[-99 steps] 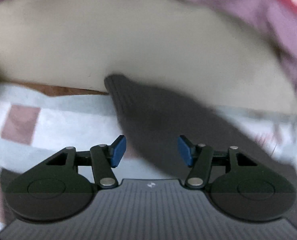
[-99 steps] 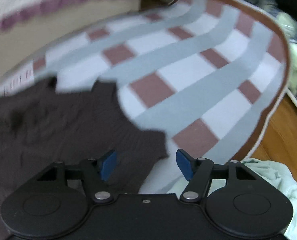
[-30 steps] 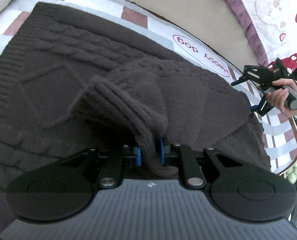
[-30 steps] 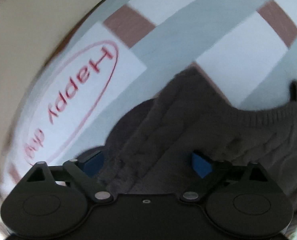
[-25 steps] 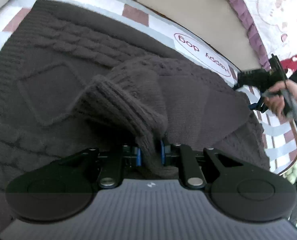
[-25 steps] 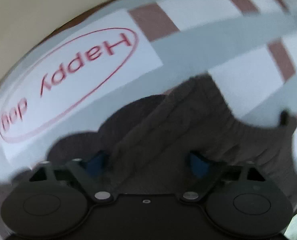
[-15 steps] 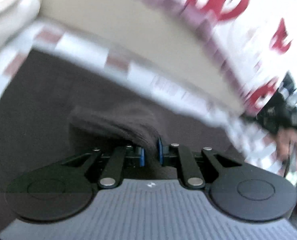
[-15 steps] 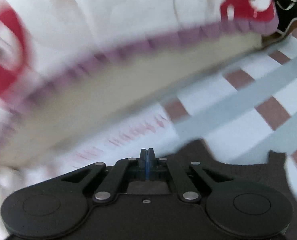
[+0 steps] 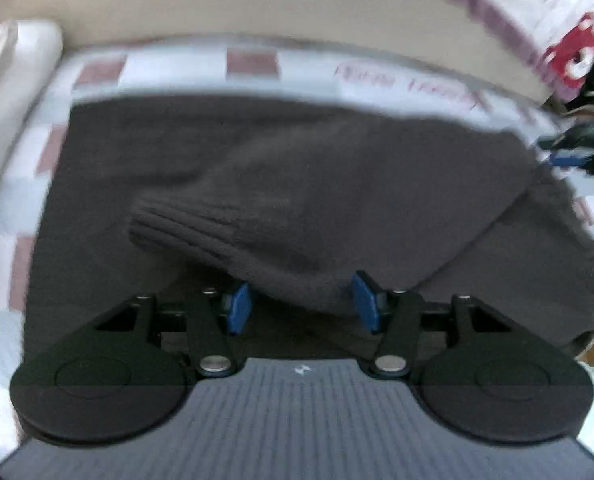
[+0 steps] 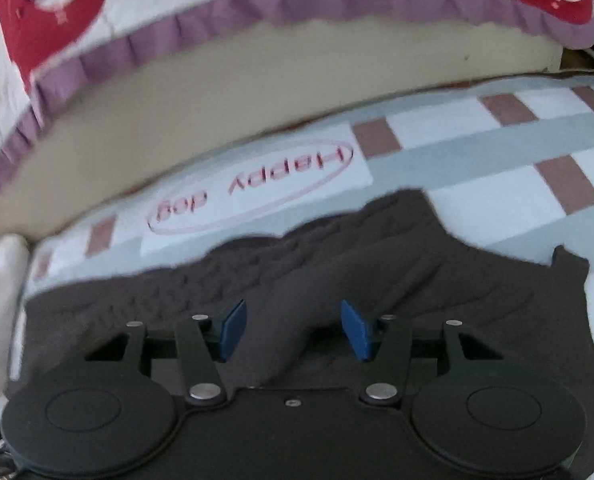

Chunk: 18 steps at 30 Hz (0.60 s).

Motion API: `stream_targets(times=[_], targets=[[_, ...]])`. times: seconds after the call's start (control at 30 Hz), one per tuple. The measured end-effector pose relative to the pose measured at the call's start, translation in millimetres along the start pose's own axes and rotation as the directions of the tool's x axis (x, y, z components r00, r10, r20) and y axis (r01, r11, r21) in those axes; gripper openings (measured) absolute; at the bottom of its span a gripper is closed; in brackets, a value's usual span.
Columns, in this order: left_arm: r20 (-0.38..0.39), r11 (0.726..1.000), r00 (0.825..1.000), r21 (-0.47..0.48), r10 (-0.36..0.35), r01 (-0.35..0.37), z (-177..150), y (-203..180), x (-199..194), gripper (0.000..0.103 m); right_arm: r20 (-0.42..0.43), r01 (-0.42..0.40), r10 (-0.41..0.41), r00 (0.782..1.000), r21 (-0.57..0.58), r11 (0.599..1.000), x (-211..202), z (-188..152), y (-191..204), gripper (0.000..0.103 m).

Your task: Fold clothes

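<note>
Both of my tongs are standing open over one garment, a dark brown knitted sweater (image 9: pixel 337 184) that is lying spread on the checked blanket (image 10: pixel 477 148), with the blanket's "Happy dog" label (image 10: pixel 253 188) just beyond the sweater's far edge. My left gripper (image 9: pixel 303 304) is hovering with its blue pads apart on either side of a sleeve (image 9: pixel 233 220) that is lying folded across the sweater body, ribbed cuff pointing left; the pads are not pinching the knit. My right gripper (image 10: pixel 293 334) is likewise gaping, with a raised ridge of the knit running between its pads, touching neither as far as I can judge. My right gripper is also showing at the far right of the left camera's view, blurred. Judgement: I am partway through the sleeve-folding step, with one sleeve laid in and the body not yet folded. The next move is calling for a fresh grasp, probably on the other sleeve or a side edge, and a carry across the body. The knit is thick and slack, so I am expecting it to sag and bunch unless both pads are biting well in from the edge.
</note>
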<state>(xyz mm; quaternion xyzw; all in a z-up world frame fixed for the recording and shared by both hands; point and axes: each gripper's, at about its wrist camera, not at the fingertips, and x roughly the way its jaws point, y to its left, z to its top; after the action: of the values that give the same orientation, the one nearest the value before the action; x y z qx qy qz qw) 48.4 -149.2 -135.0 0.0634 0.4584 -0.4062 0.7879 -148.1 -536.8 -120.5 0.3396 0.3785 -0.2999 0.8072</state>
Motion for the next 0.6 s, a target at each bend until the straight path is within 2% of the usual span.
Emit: stream_targets(times=[0.03,0.1,0.23,0.33,0.37,0.43,0.5,0.6], targets=[[0.040,1.000,0.999,-0.008,-0.026,0.027,4,4,-10,0.055,-0.020,-0.014,0.014,1.000,0.010,1.000,0,-3,-1,0.058],[0.093,0.998,0.994,-0.024,-0.050,0.052,18,14,-20,0.069,-0.037,-0.043,0.043,0.998,0.018,0.999,-1,-6,-4,0.058],[0.097,0.999,0.994,-0.008,0.052,-0.051,51,31,-22,0.070,-0.063,0.004,-0.004,0.998,0.001,1.000,-5,-6,-10,0.058],[0.142,0.999,0.989,-0.012,0.039,-0.038,72,44,-20,0.076,-0.067,0.054,-0.055,0.996,-0.017,0.998,-12,5,-14,0.058],[0.098,0.999,0.994,-0.009,0.047,-0.046,77,44,-6,0.083,-0.071,0.055,-0.056,0.996,-0.015,0.998,-13,9,-15,0.058],[-0.024,0.998,0.997,0.002,0.070,-0.070,85,43,29,0.086,-0.088,0.050,-0.049,0.995,0.004,0.999,-11,18,-16,0.059],[-0.145,0.996,0.985,0.016,0.094,-0.092,94,42,64,0.085,-0.113,0.030,-0.025,0.993,0.044,0.999,-8,23,-18,0.059],[-0.202,0.992,0.972,0.061,0.118,-0.108,95,27,95,0.084,-0.183,-0.015,0.026,0.983,0.064,0.998,3,22,-17,0.059]])
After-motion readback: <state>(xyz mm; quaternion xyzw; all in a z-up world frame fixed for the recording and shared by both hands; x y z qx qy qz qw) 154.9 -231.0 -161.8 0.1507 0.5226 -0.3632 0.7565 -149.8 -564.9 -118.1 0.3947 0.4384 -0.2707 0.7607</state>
